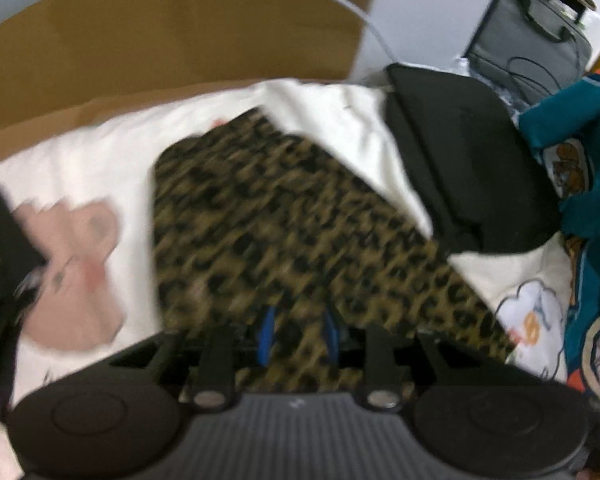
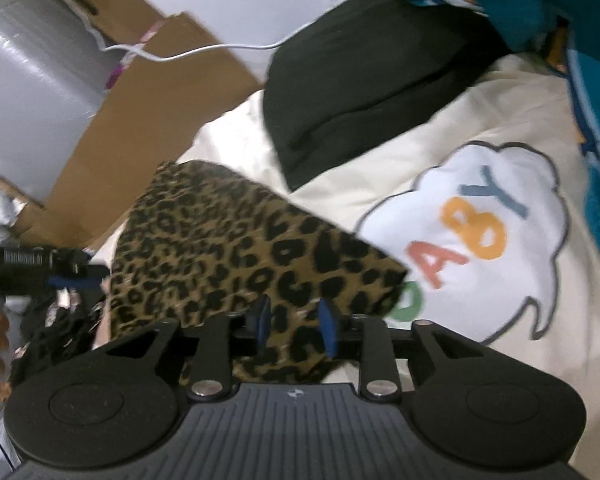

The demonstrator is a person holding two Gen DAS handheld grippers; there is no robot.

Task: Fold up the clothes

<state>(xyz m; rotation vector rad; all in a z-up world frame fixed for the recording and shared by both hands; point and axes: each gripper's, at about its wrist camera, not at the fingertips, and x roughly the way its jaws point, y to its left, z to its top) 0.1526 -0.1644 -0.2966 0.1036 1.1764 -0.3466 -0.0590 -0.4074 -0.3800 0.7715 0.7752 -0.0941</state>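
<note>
A: Leopard-print garment (image 2: 236,248) is laid flat on the cream blanket (image 2: 380,160), near the black folded piece (image 2: 372,80), likely so a fold can be made.

B: Grip state?

A: Right hand-held gripper (image 2: 294,324) and left hand-held gripper (image 1: 300,336) are seen partly spread over the cloth edge; pinching can't be told.

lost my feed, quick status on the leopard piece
Left tool and right tool both part open over the leopard-print garment, no visible pinch. It lies flat on the cream sheet. Folded black garment close by, apart.
</note>
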